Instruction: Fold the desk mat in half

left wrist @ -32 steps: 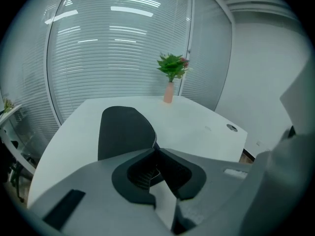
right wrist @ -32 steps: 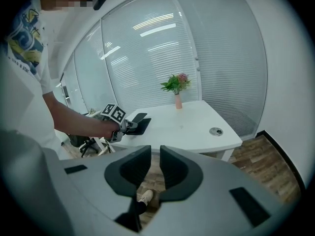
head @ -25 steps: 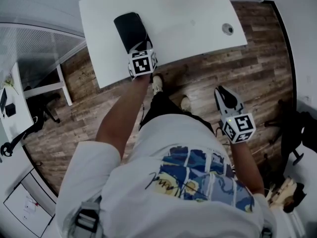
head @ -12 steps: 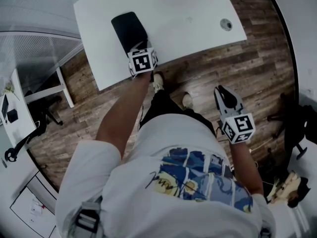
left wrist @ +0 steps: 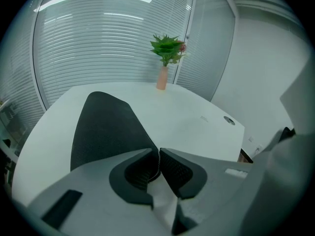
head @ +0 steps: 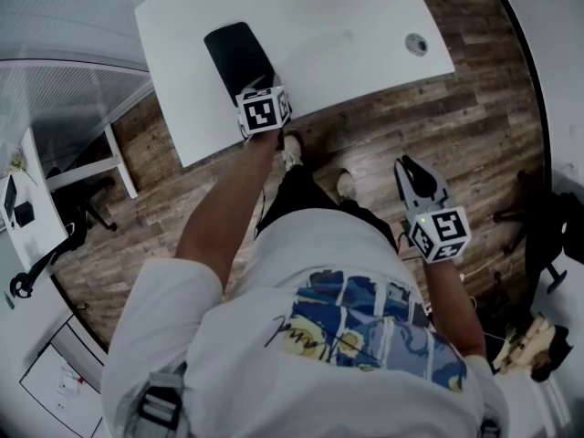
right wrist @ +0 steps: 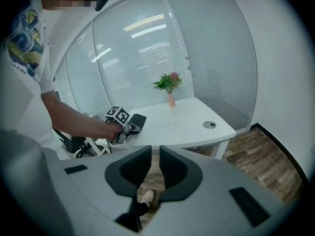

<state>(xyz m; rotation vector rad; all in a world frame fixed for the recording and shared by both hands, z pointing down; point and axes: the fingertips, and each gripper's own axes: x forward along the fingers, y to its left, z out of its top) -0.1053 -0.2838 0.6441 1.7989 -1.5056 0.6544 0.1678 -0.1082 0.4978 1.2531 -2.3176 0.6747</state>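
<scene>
Count it off: one mat (head: 239,55), one white surface (head: 319,26), two hand-held grippers. There's also one potted sprig in a vase (left wrist: 161,77) at the far edge and one round cable hole (head: 416,45).

The mat lies dark and flat on the left part of the surface, and its near end runs right up to your left hand-held gripper (left wrist: 158,154). The jaws there are nearly together with the mat's near corner caught in the sliver between them (they've just been easing open a touch).

Your right hand-held gripper (right wrist: 155,151) hangs by your right side over the wooden floor (head: 438,126), well apart from the mat. Its jaws stand a narrow gap apart with nothing between them.
</scene>
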